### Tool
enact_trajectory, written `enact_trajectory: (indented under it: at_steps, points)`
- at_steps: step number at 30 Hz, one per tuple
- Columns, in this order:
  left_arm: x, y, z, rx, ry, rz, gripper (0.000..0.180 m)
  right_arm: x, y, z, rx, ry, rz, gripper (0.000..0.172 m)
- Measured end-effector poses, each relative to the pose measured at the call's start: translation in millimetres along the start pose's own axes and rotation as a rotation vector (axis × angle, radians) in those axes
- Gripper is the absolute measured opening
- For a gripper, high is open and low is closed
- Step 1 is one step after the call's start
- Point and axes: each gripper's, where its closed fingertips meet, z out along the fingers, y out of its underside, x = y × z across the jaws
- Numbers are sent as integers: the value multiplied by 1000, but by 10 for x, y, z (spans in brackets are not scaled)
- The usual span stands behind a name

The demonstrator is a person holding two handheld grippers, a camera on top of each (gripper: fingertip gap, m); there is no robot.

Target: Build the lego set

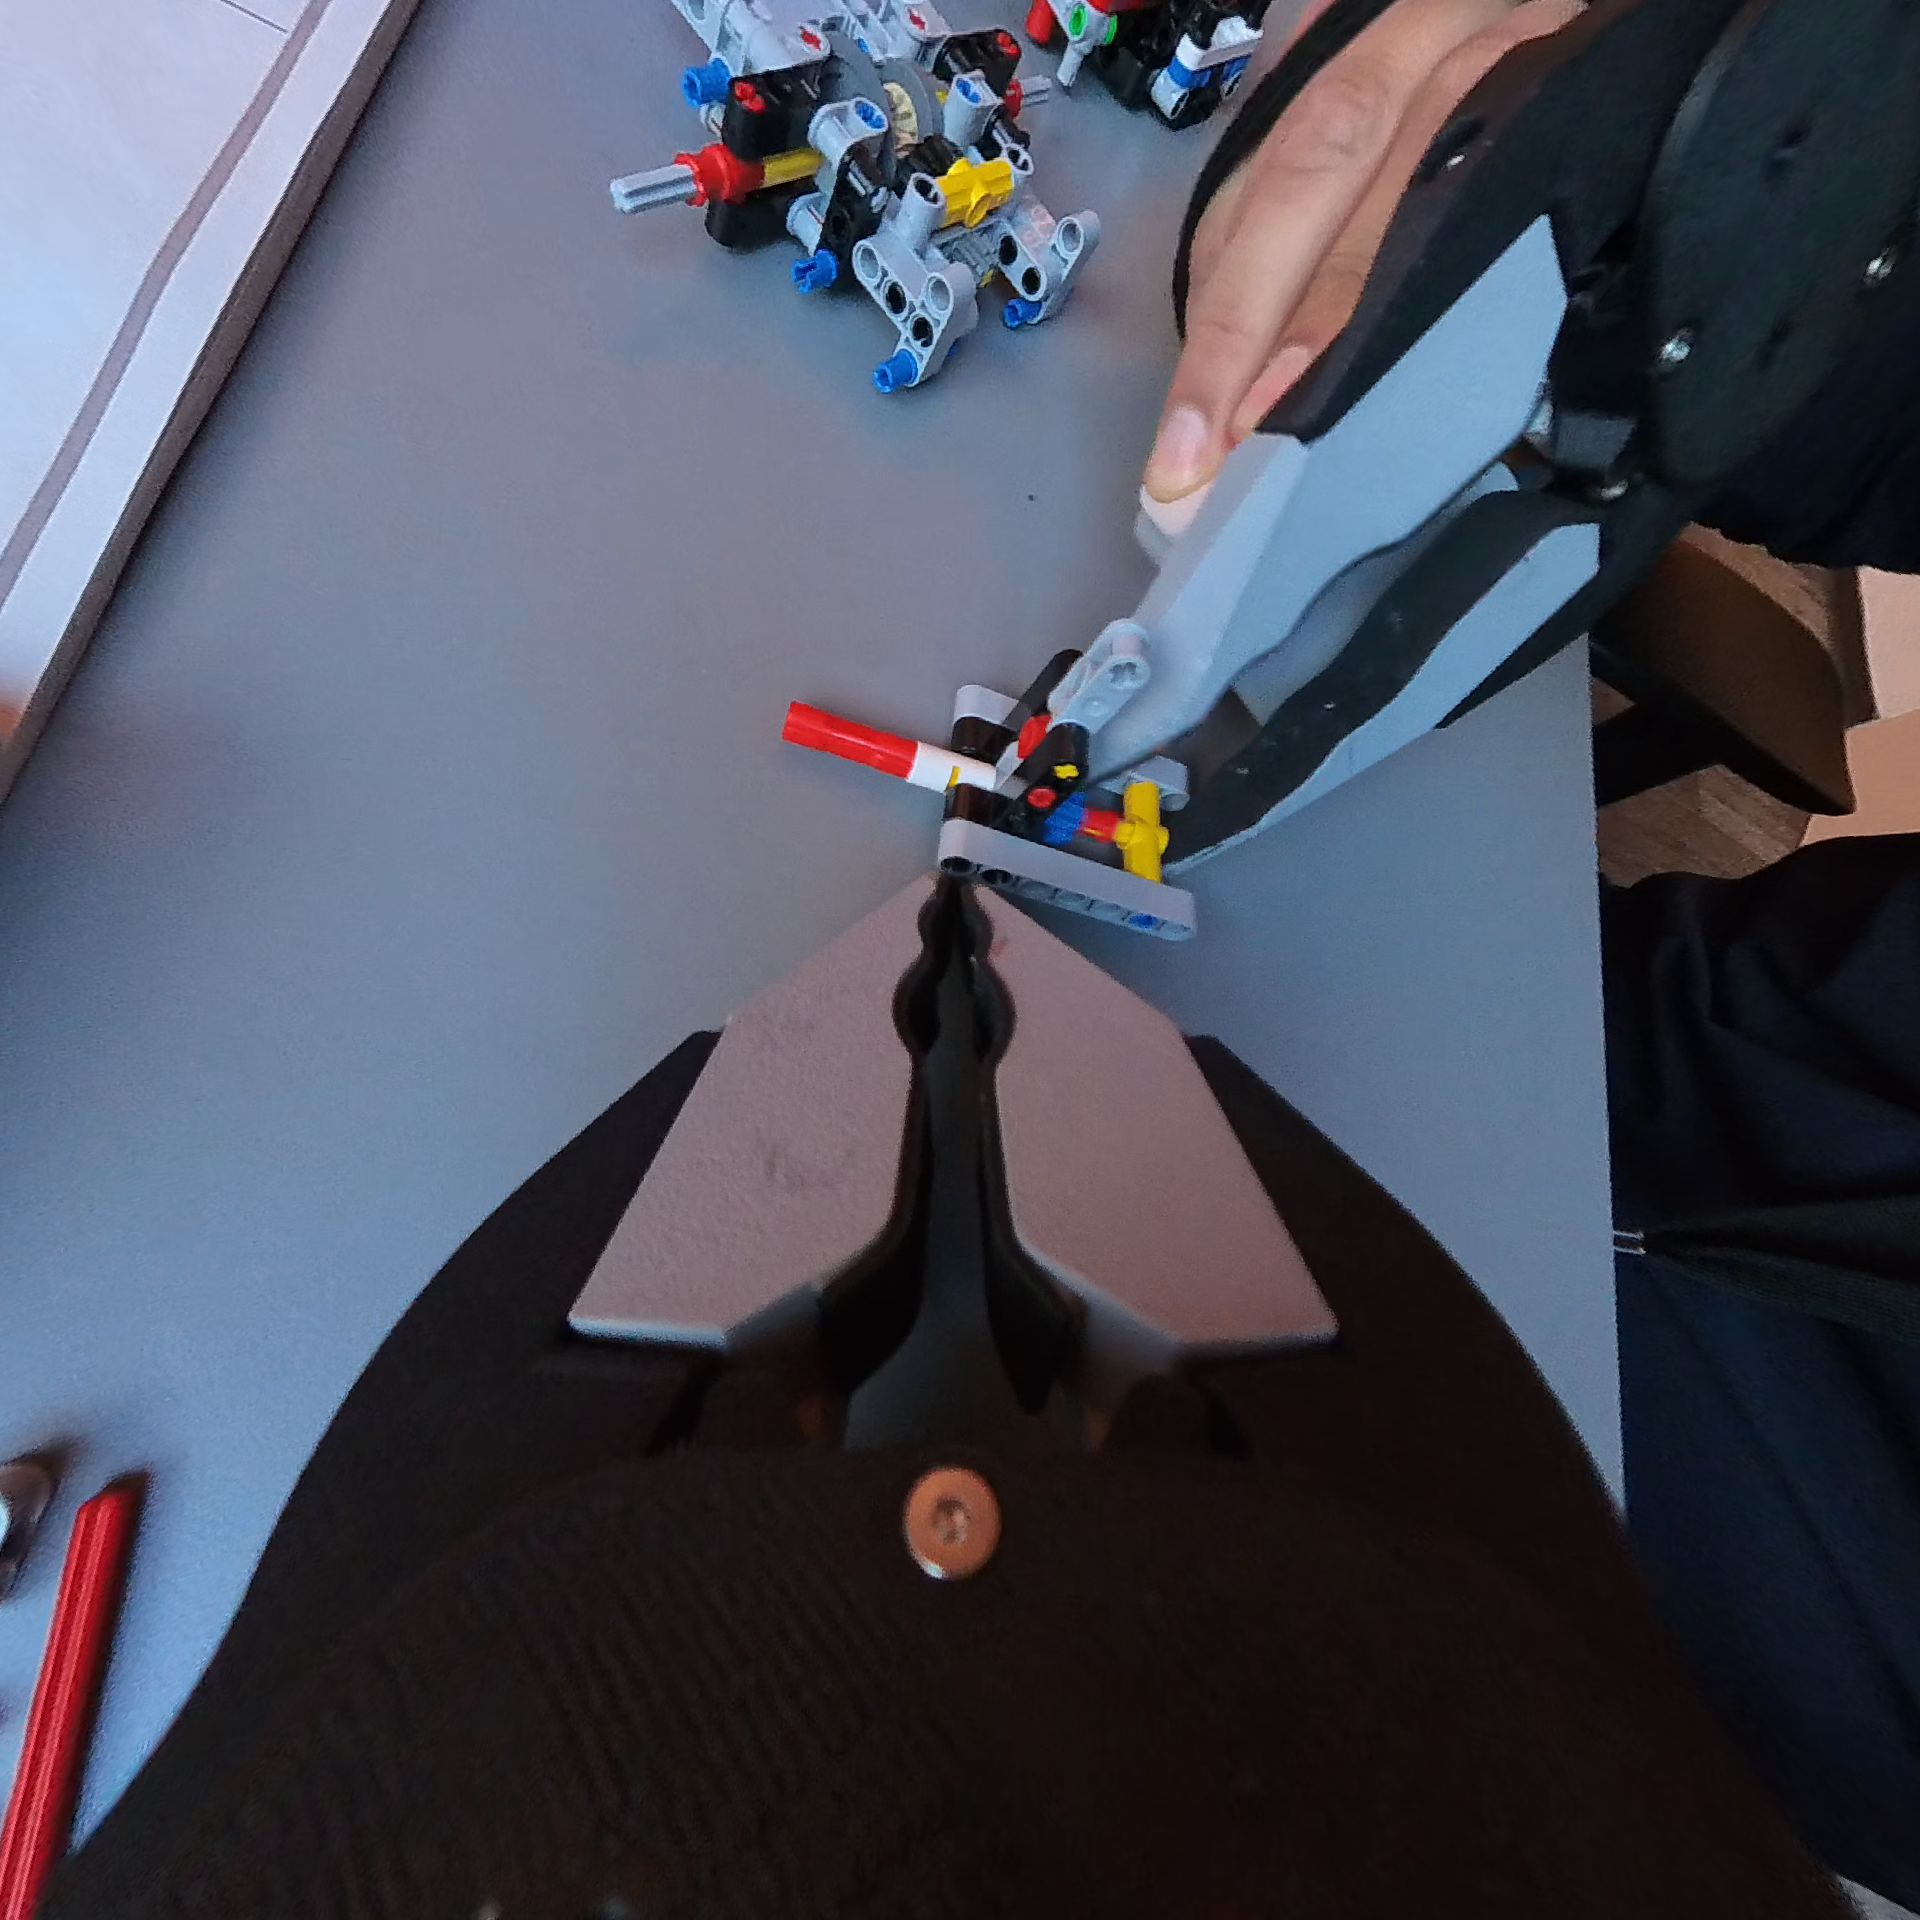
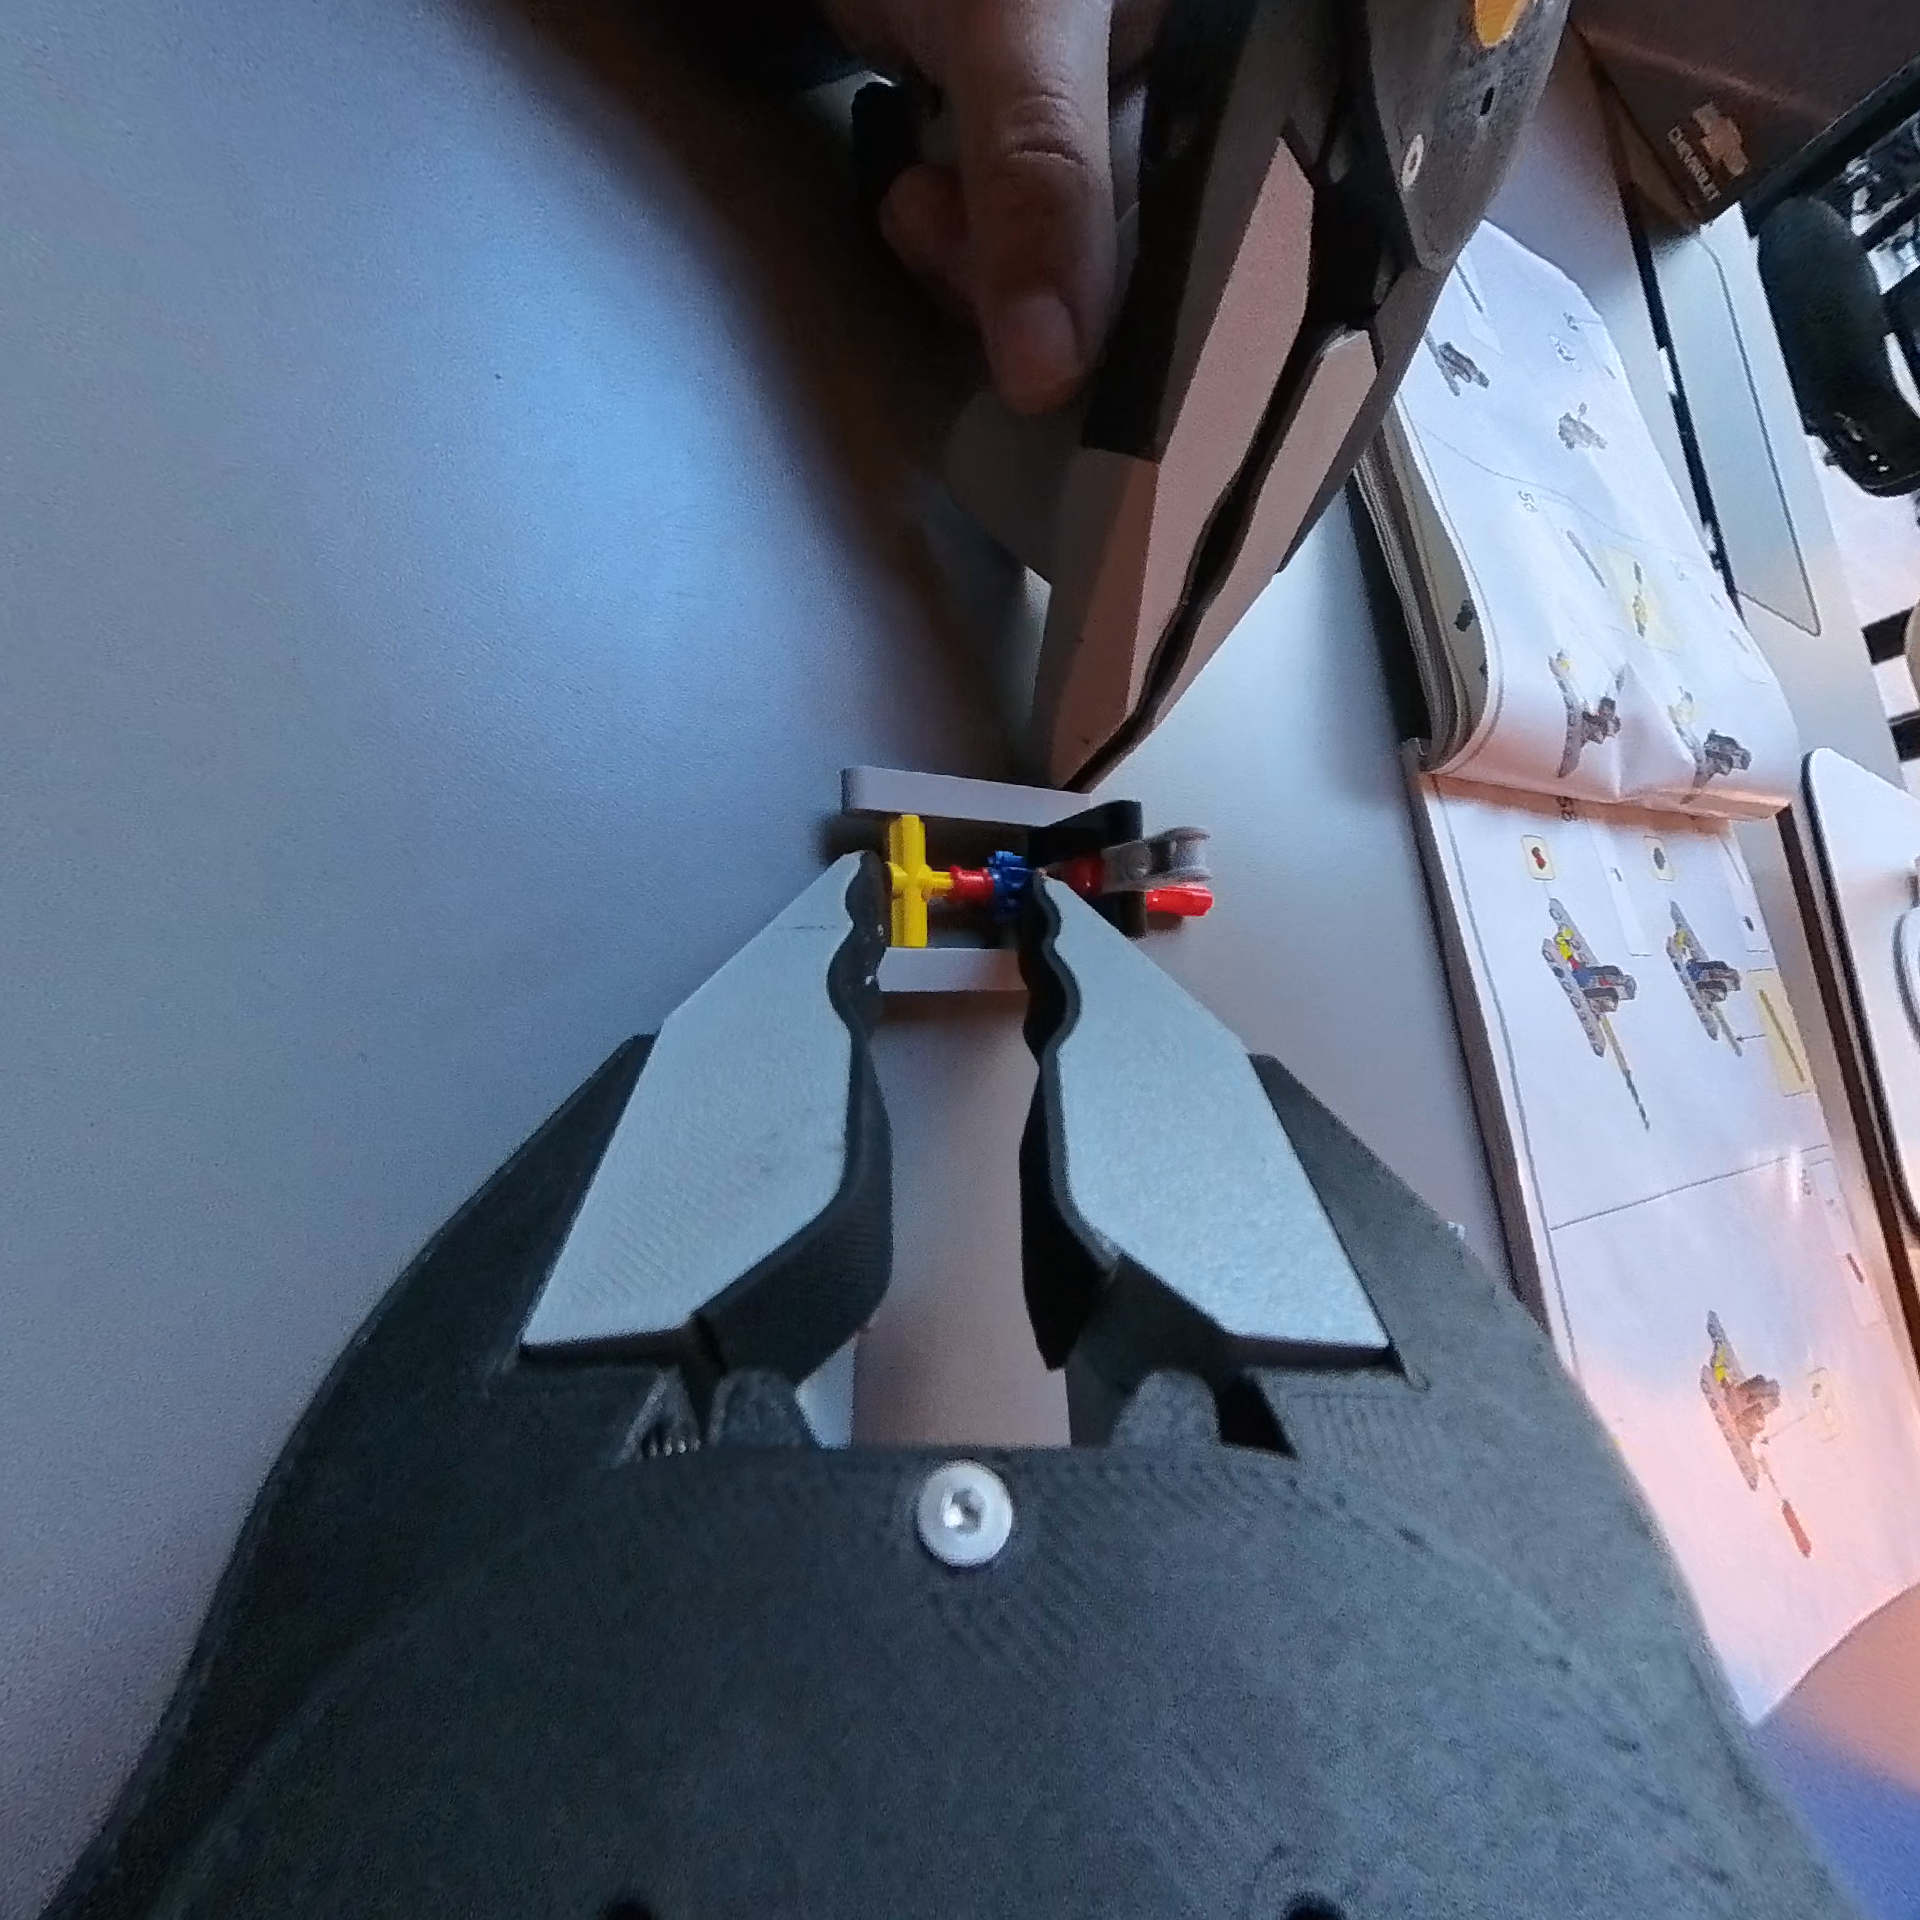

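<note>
While the left gripper is clenched on nothing, tips touching the grey beam end of the small multicoloured plastic brick assembly on the grey table, the right gripper grips that assembly, pads on its inner parts. Larger brick build lies well apart; open instruction booklet beside.

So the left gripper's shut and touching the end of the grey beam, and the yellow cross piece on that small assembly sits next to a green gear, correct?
Not quite. The gear is blue, not green, as the right wrist view shows. The rest holds: the left gripper is shut with its tips against the grey beam, and the yellow cross piece is on that small assembly.
</note>
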Motion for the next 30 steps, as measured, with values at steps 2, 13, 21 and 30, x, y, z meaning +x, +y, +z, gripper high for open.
enact_trajectory:
  at_steps: [2, 13, 21, 30]
  points:
    - [-1, -5, -3, 5, 4, -11, 0, -3, -7, 0, -7, 12, -15, 18]
    - [-5, -5, -3, 11, 0, -28, 0, -5, -28, 4, 10, 12, 36, 19]
    - [13, -8, 4, 13, 13, -38, 0, 20, -50, 27, 38, 10, 57, 19]
    - [55, -6, 20, 11, 40, -53, 0, -11, -51, -12, 40, -51, 116, 17]
